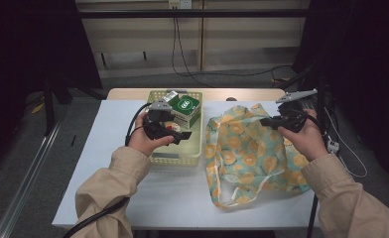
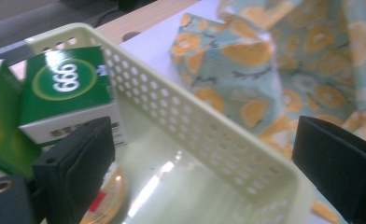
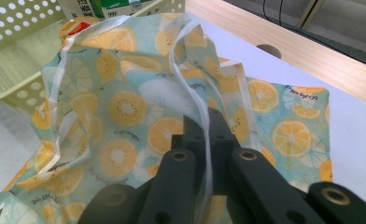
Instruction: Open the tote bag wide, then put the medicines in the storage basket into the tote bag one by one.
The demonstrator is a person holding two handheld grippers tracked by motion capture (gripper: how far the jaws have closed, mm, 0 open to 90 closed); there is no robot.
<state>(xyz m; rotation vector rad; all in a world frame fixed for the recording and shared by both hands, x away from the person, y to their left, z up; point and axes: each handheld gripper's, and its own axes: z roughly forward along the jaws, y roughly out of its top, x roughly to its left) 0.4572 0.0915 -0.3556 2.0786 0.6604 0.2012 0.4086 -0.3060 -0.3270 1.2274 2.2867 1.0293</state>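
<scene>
While the left gripper [image 1: 175, 135] hung with jaws apart over the perforated basket [image 1: 195, 153], beside the green carton [image 1: 185, 106], the printed fabric bag [image 1: 242, 153] lay crumpled on the table [image 1: 113, 163] at right. The right gripper [image 3: 204, 140] was clamped on its rim; the cloth looked light, limp and best held by hem or handle.

We see a white table [image 1: 108, 148] with a pale wooden strip [image 1: 222, 93] along its far edge, standing on a grey floor [image 1: 29, 163]. Behind it runs a light panelled wall [image 1: 133, 39], where black cables [image 1: 177, 44] hang from a socket [image 1: 179, 4] and trail across the floor. Dark stands [image 1: 48, 99] frame both sides, and a metal rail [image 1: 29, 168] lies along the floor at left. The light is dim and even.
</scene>
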